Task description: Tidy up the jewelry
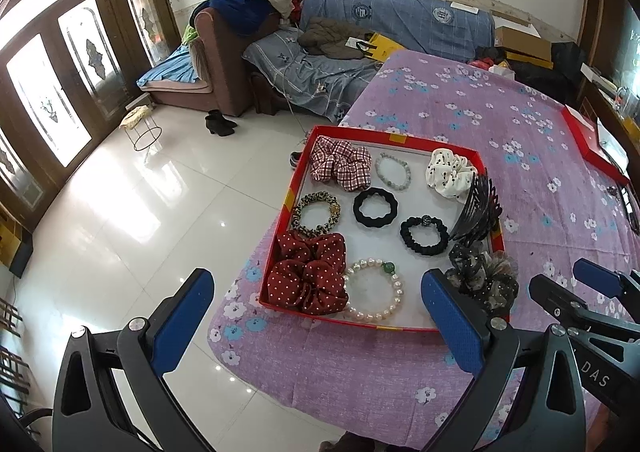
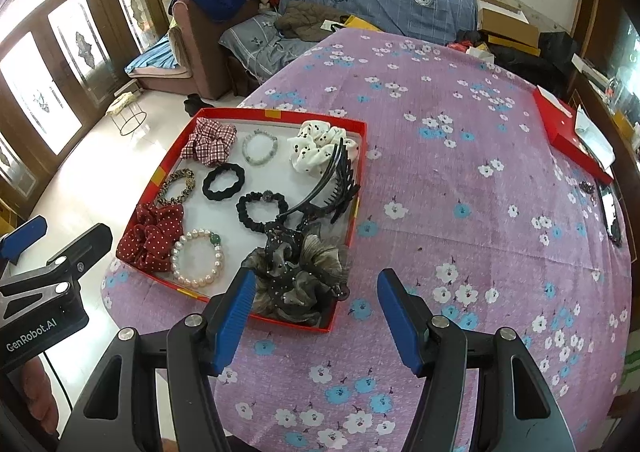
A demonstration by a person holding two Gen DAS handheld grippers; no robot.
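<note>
A red tray sits at the table's left edge. It holds a pearl bracelet, a grey bead bracelet, a red dotted scrunchie, a plaid scrunchie, a white scrunchie, black scrunchies, a leopard scrunchie, a black claw clip and a dark gauze scrunchie. My left gripper is open and empty before the tray. My right gripper is open and empty at the tray's near right corner.
The table has a purple floral cloth. A second red box lies at the far right edge with a dark object near it. A sofa with clothes and a tiled floor lie beyond and left.
</note>
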